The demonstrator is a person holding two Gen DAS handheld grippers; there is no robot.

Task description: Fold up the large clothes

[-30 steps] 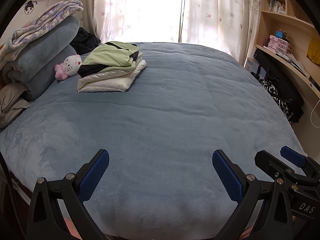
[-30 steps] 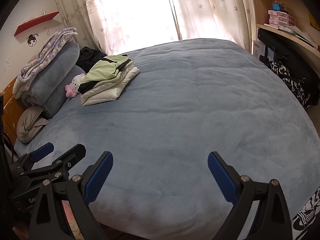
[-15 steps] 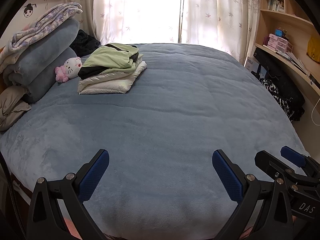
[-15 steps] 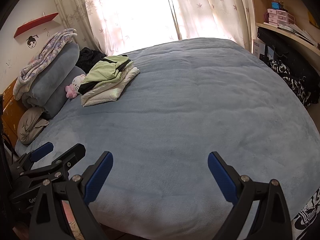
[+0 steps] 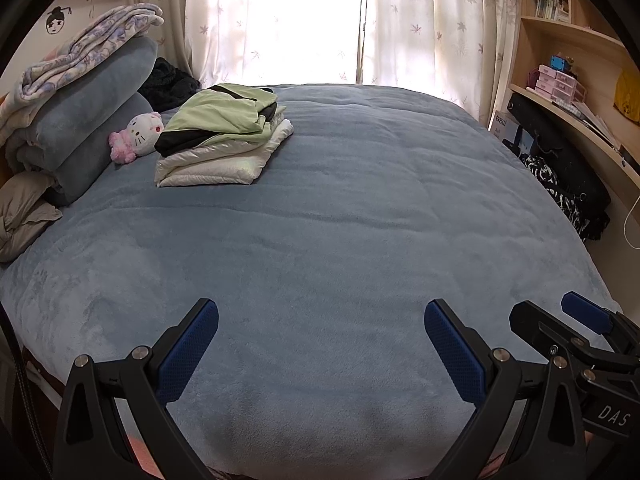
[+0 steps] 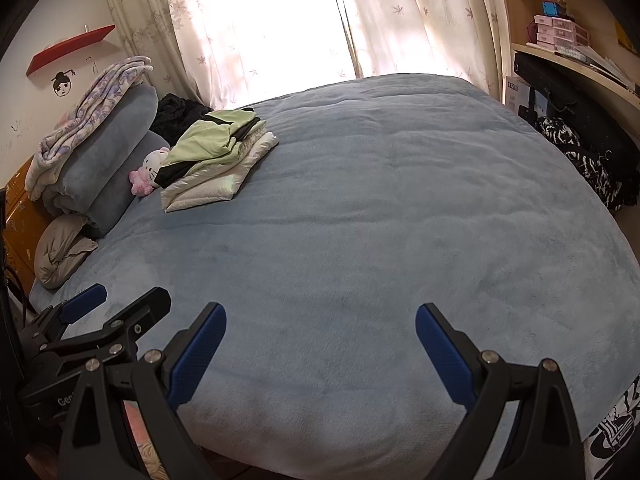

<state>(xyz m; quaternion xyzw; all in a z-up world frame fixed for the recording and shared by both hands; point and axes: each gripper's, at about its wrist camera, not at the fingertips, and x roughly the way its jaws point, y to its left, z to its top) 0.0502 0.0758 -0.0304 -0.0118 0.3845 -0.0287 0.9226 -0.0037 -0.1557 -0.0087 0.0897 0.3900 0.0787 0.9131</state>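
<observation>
A stack of folded clothes lies at the far left of the bed: a green and black jacket (image 5: 224, 118) on top of a white padded garment (image 5: 216, 164). The stack also shows in the right wrist view (image 6: 212, 152). My left gripper (image 5: 320, 340) is open and empty, held above the near edge of the blue blanket (image 5: 340, 220). My right gripper (image 6: 320, 344) is open and empty, beside the left one over the same edge. Each gripper shows at the edge of the other's view.
Rolled blue bedding with a patterned blanket (image 5: 80, 112), a plush toy (image 5: 138, 136) and a grey pillow (image 5: 24, 216) line the left side. A dark garment (image 5: 168, 82) lies at the far left corner. Shelves and black bags (image 5: 568, 176) stand at the right.
Both grippers have stayed open and empty. The views have shifted only slightly; nothing on the bed has moved.
</observation>
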